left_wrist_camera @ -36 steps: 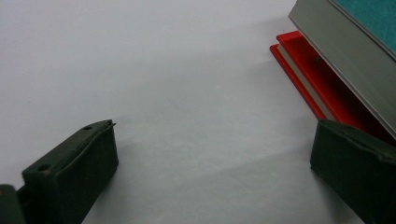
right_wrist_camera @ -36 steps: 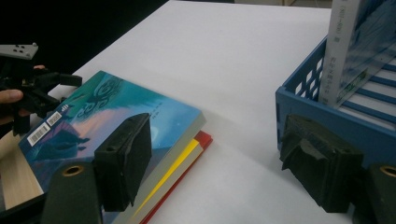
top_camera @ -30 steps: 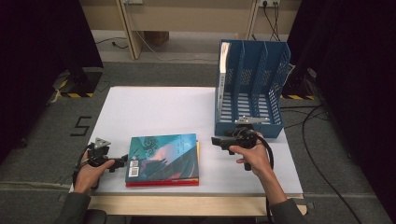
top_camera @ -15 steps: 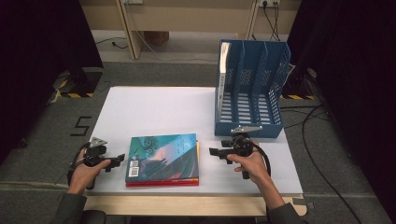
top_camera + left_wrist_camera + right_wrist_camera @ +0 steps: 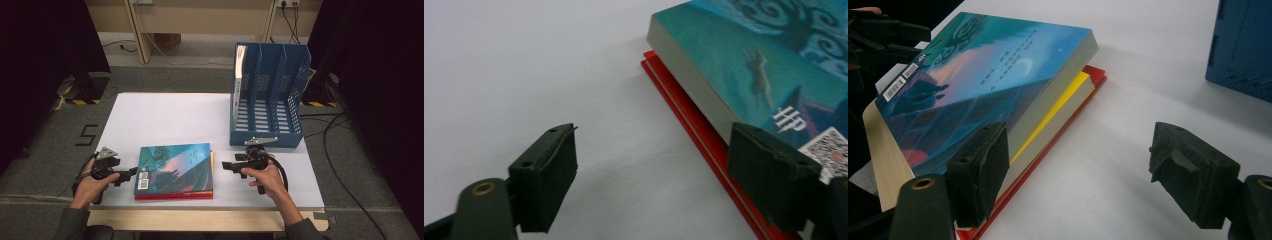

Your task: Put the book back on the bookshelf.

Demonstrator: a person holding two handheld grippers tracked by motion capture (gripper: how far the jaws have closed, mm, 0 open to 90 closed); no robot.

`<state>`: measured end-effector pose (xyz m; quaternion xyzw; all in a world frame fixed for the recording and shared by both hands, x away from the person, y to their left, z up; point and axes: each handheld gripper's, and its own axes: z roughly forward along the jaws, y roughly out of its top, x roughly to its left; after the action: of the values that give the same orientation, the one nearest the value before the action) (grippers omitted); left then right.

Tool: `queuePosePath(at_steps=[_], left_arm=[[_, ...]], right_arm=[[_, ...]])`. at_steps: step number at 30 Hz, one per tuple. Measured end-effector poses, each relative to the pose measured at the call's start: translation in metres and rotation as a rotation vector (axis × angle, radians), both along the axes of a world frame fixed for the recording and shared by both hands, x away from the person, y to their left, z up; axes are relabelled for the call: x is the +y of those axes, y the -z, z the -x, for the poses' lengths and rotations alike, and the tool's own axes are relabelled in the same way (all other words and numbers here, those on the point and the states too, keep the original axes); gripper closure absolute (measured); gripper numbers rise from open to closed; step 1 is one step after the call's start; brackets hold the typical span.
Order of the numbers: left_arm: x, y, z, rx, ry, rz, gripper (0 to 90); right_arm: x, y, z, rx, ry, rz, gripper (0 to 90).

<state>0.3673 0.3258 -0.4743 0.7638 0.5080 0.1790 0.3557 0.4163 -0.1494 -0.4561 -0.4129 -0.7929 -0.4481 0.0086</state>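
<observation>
Left hand-held gripper (image 5: 131, 173) closing, beside teal book (image 5: 175, 167)

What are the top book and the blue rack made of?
The top book looks like a paperback: a smooth, slightly glossy printed cover with a picture, and a thick block of pale paper pages showing at its edge. The blue rack looks like hard moulded plastic, one even blue all over with rows of small holes in its walls, though painted metal can't be ruled out.

Red book (image 5: 172, 196) mostly hidden beneath the teal book (image 5: 175, 167).
</observation>
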Motion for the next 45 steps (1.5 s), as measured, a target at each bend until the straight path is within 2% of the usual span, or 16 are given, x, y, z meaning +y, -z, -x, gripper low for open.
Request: queuePosePath(at_steps=[11, 24, 26, 31, 32, 33, 35, 36, 38, 39, 40, 41, 42, 43, 44, 45], left_arm=[[-0.01, -0.006, 0.004, -0.015, 0.03, -0.017, 44.7], [-0.021, -0.013, 0.01, -0.055, 0.043, -0.086, 53.0], [-0.025, -0.015, 0.01, -0.064, 0.049, -0.121, 52.9], [-0.024, -0.014, 0.01, -0.056, 0.048, -0.099, 55.7], [-0.025, -0.015, 0.011, -0.051, 0.056, -0.093, 62.9], [-0.027, -0.015, 0.012, -0.059, 0.058, -0.115, 62.5], [-0.028, -0.016, 0.012, -0.057, 0.058, -0.113, 62.9], [-0.03, -0.018, 0.013, -0.063, 0.076, -0.075, 61.9], [-0.039, -0.02, 0.014, -0.072, 0.104, -0.081, 56.0], [-0.042, -0.021, 0.014, -0.054, 0.136, -0.04, 48.7], [-0.042, -0.021, 0.014, -0.054, 0.136, -0.04, 7.3], [-0.059, -0.017, 0.013, -0.025, 0.211, -0.031, 17.0], [-0.066, -0.017, 0.013, -0.027, 0.213, -0.031, 27.6], [-0.066, -0.017, 0.013, -0.027, 0.213, -0.031, 10.6], [-0.075, -0.017, 0.013, -0.035, 0.211, -0.086, 5.8], [-0.075, -0.017, 0.013, -0.035, 0.211, -0.086, 13.2]], right_arm=[[0.007, 0.003, 0.0, 0.025, -0.019, -0.029, 25.0], [0.012, 0.005, -0.003, 0.038, -0.035, -0.035, 25.0], [0.012, 0.005, -0.003, 0.04, -0.036, -0.035, 25.0], [0.013, 0.006, -0.003, 0.049, -0.041, -0.033, 25.1], [0.014, 0.007, -0.004, 0.048, -0.044, -0.032, 25.1], [0.014, 0.007, -0.004, 0.047, -0.046, -0.033, 25.1], [0.015, 0.007, -0.004, 0.047, -0.052, -0.036, 25.1], [0.015, 0.007, -0.004, 0.046, -0.053, -0.037, 25.1], [0.015, 0.008, -0.005, 0.051, -0.052, -0.037, 25.1], [0.015, 0.008, -0.005, 0.053, -0.051, -0.038, 25.1], [0.015, 0.008, -0.005, 0.055, -0.052, -0.037, 25.1], [0.015, 0.008, -0.005, 0.054, -0.053, -0.038, 25.0], [0.015, 0.008, -0.004, 0.054, -0.05, -0.04, 25.0], [0.014, 0.007, -0.004, 0.053, -0.049, -0.04, 25.0], [0.013, 0.007, -0.004, 0.05, -0.049, -0.042, 25.0], [0.013, 0.007, -0.004, 0.05, -0.049, -0.042, 25.0]])
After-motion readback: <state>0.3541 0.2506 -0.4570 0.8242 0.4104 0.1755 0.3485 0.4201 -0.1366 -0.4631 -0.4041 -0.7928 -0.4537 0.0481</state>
